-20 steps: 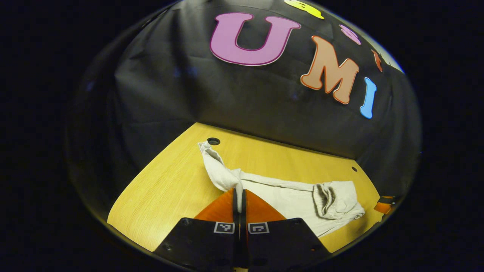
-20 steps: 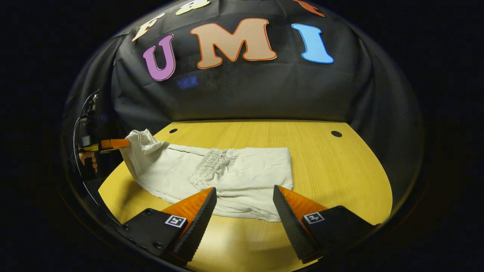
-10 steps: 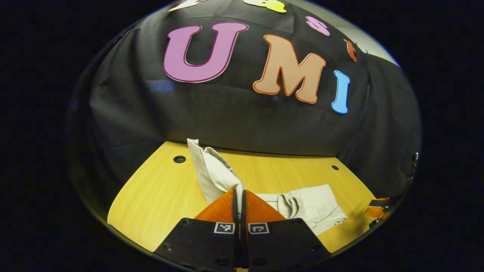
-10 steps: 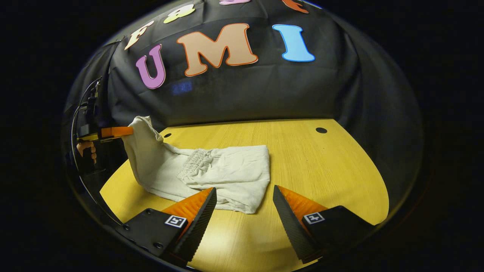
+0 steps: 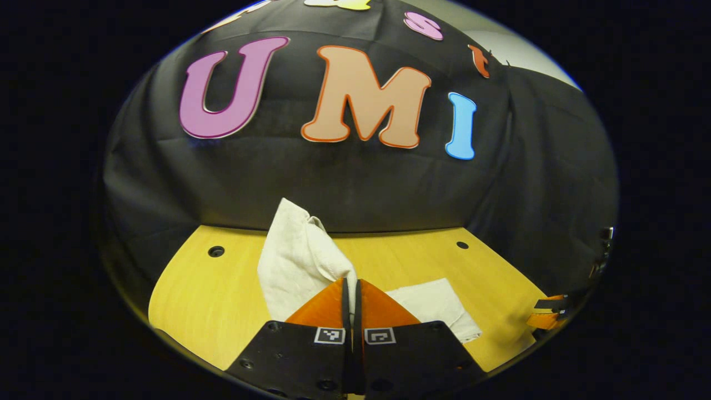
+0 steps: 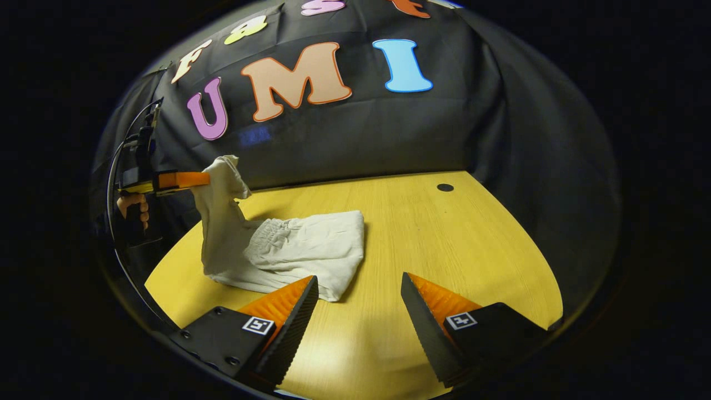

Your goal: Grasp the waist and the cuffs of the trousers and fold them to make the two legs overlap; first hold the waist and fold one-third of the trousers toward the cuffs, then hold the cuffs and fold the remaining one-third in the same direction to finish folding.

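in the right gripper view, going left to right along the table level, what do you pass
a hand holding the left gripper → lifted cuff end of the trousers → elastic waist folded onto the trousers → bare wooden table → round hole

I see a yellow wooden table [image 5: 222, 289] with a fine lengthwise grain; its top also shows in the right gripper view [image 6: 444, 244]. I count two small dark round holes near its far edge in the left gripper view, one at the left [image 5: 216, 251] and one at the right [image 5: 462, 245]. A black cloth wall [image 6: 500, 128] hangs creased right behind the table.
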A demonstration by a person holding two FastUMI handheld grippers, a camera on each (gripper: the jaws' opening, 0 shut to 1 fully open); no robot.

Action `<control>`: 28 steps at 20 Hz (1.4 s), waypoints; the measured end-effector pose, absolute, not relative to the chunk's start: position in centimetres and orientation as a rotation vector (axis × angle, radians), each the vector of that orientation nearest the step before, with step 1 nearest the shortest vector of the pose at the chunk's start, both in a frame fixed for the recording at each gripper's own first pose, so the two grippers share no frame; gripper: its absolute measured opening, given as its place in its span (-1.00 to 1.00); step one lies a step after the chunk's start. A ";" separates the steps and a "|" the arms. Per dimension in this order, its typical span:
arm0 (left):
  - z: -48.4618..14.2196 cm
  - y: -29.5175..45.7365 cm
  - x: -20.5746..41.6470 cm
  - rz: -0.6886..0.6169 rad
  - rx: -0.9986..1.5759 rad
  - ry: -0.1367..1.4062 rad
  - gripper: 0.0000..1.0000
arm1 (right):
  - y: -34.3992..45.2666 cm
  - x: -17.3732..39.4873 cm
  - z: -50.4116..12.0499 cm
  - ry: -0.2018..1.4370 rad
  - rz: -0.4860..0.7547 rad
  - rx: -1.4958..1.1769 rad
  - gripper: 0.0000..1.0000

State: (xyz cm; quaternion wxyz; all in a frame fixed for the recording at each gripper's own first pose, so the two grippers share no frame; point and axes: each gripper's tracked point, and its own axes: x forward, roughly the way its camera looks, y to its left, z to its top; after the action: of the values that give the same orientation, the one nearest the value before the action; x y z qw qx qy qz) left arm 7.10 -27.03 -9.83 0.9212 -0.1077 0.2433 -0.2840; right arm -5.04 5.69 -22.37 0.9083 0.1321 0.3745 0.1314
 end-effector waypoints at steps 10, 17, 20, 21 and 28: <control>-11.0 -38.6 5.7 -0.720 -0.184 0.567 -1.00 | 1.1 -6.3 -23.0 0.794 0.211 0.291 0.92; -14.1 -43.1 1.3 -0.790 -0.112 0.615 -1.00 | -0.1 -6.7 -23.7 0.807 0.209 0.295 0.92; -16.5 -43.9 -1.3 -0.794 -0.106 0.674 -1.00 | -0.1 -6.6 -24.2 0.810 0.224 0.294 0.92; -17.3 -44.0 -2.1 -0.792 -0.106 0.694 -1.00 | -0.1 -6.5 -24.2 0.809 0.232 0.292 0.92; -18.2 -43.6 -5.9 -0.799 -0.114 0.690 -0.69 | 1.5 -5.0 -22.9 0.776 0.316 0.266 0.93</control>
State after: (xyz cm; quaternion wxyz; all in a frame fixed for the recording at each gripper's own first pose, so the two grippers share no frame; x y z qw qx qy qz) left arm -5.88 -43.61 -18.24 0.8623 -0.0544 0.3290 -0.3811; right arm -5.03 1.47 -22.91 0.9049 0.1289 0.3757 0.1532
